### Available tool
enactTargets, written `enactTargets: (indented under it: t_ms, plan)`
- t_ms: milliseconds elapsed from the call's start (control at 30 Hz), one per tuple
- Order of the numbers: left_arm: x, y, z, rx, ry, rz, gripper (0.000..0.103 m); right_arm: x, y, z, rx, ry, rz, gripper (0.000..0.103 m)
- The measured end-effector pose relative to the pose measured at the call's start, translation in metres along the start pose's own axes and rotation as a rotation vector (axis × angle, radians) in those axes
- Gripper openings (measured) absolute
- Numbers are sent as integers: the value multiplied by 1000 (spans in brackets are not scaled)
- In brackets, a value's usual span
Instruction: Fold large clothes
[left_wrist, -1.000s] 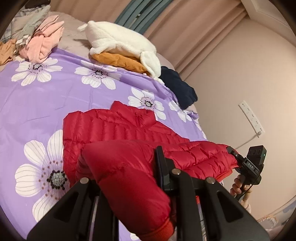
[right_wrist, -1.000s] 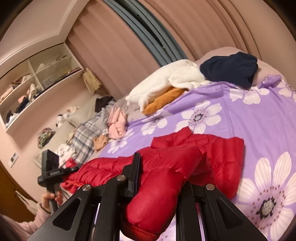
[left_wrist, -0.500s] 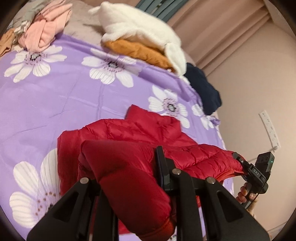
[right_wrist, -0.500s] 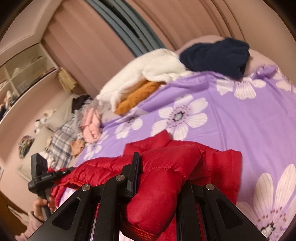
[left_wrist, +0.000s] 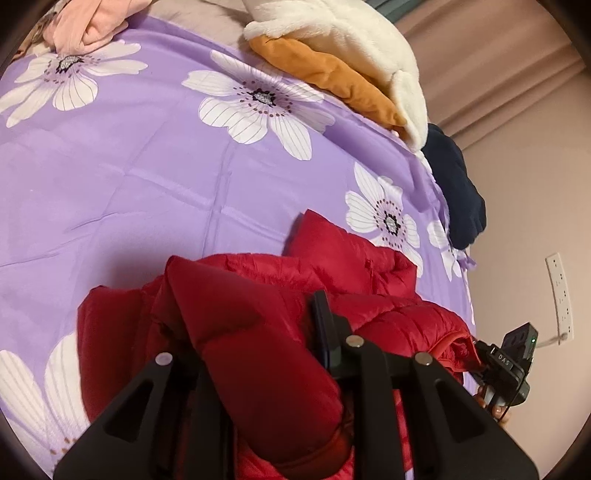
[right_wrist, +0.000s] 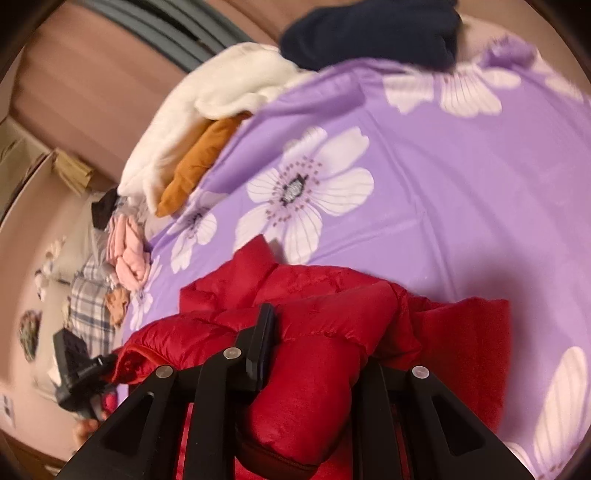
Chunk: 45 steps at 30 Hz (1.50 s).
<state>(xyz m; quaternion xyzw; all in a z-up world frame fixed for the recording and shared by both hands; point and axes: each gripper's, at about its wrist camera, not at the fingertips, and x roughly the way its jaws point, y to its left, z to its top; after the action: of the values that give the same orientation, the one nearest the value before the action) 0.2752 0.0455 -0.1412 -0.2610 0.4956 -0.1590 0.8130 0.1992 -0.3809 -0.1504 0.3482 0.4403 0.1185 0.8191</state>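
Note:
A red puffer jacket (left_wrist: 354, 280) lies bunched on the purple flowered bed sheet (left_wrist: 129, 177). My left gripper (left_wrist: 255, 332) is shut on one red sleeve, which fills the space between its fingers. My right gripper (right_wrist: 317, 343) is shut on the other sleeve of the jacket (right_wrist: 332, 295). Both sleeves are lifted over the jacket's body. The right gripper also shows at the right edge of the left wrist view (left_wrist: 506, 365), and the left gripper at the lower left of the right wrist view (right_wrist: 77, 373).
A white fleece (left_wrist: 340, 33) over an orange garment (left_wrist: 332, 77) and a navy garment (left_wrist: 454, 184) lie along the far edge of the bed. A pink garment (right_wrist: 127, 251) and plaid cloth (right_wrist: 88, 310) lie at the side. A wall socket strip (left_wrist: 561, 295) is on the wall.
Both grippers have moved forward over the bed with the sleeves in them, pushing the jacket into a tighter bunch. The far clothes pile looks closer.

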Motion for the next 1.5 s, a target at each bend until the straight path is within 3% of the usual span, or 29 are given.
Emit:
enactTargets:
  t_ms: [133,267,367,433,467,567,633,733,833,933,1033,1233,1367,1500]
  plan:
    - [8,1,5,-23,1,2,25,5,-12,4,84,10,43,28]
    - [7,1,9,-48,4,-18,30,5,-17,7,146,7,120,52]
    - [3,3,11,-84,-1,-56,42,3,-14,10,170,2,157,66]
    - [-3,3,13,-111,-7,-88,57,2,-12,12,187,-5,176,68]
    - [-7,2,14,-114,-15,-93,59,0,-11,12,201,-7,197,70]
    - [-16,-2,17,-109,-34,-78,64,-6,-8,15,223,-29,230,76]
    - [-26,-1,20,-120,-65,-74,78,-13,-7,18,236,-50,250,80]
    - [-45,4,24,-118,-137,-27,85,-23,-10,24,264,-89,258,83]
    - [-57,7,24,-96,-164,38,85,-31,-12,24,254,-99,165,83]
    - [-65,1,15,-27,-168,68,85,-36,-1,20,165,-100,53,83]
    - [-66,-18,0,101,-168,117,85,-42,25,11,-14,-120,-44,83]
    - [-54,-59,-60,433,-173,251,84,-38,83,-32,-438,-119,-252,83]
    - [-42,-53,-89,508,-166,299,84,-26,93,-65,-606,-100,-336,83]
    - [-14,-25,-101,473,-61,315,84,-10,75,-84,-608,-38,-390,83]
